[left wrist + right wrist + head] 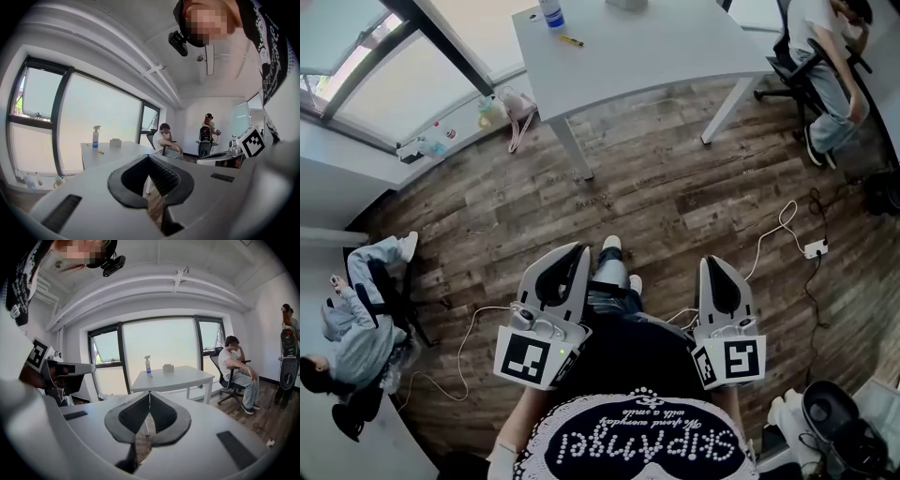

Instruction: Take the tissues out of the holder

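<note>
The holder (626, 4) is cut off by the top edge of the head view, where only its lower part is shown. In the right gripper view the holder (168, 367) is seen far off and small, as a pale low box, wider than tall, its long axis lying flat along the bench (180, 378). It stands near the far edge, just right of an upright spray bottle (148, 365). The direction faced by its opening cannot be determined, and the tissues cannot be made out in any view. A small yellow item (571, 40) lies on the bench near the bottle.

The left gripper (584, 247) and the right gripper (710, 260) are held over the wooden floor (675, 187), well apart from the bench and pointed toward it. On both, the jaws are brought together tip to tip, with no object clamped between them.
</note>
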Action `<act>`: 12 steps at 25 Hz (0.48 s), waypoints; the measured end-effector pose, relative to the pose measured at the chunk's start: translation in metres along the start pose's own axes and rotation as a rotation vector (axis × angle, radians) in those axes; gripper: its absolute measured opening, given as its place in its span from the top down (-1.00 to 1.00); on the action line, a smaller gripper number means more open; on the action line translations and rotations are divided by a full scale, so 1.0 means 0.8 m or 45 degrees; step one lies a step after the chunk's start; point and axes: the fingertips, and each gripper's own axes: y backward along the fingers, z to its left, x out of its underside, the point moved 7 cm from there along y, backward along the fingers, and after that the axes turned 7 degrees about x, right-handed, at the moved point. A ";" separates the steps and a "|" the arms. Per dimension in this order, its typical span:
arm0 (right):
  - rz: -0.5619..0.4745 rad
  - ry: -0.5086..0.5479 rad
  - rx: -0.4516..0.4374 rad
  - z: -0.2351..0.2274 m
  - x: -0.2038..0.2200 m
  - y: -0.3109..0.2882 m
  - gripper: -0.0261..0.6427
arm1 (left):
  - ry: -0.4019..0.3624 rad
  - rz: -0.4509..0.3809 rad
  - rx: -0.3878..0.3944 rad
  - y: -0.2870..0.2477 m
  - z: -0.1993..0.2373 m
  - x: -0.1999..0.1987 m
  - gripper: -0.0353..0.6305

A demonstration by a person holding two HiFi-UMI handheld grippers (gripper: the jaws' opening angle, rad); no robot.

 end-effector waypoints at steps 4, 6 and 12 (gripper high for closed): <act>0.019 0.012 0.014 0.002 -0.001 -0.019 0.88 | 0.022 0.015 0.023 -0.014 0.018 0.005 0.89; 0.018 0.017 0.028 0.000 -0.005 -0.033 0.88 | 0.033 0.012 0.028 -0.026 0.031 0.003 0.89; 0.013 0.003 0.065 -0.001 -0.033 -0.083 0.88 | 0.036 0.027 0.059 -0.060 0.074 -0.014 0.89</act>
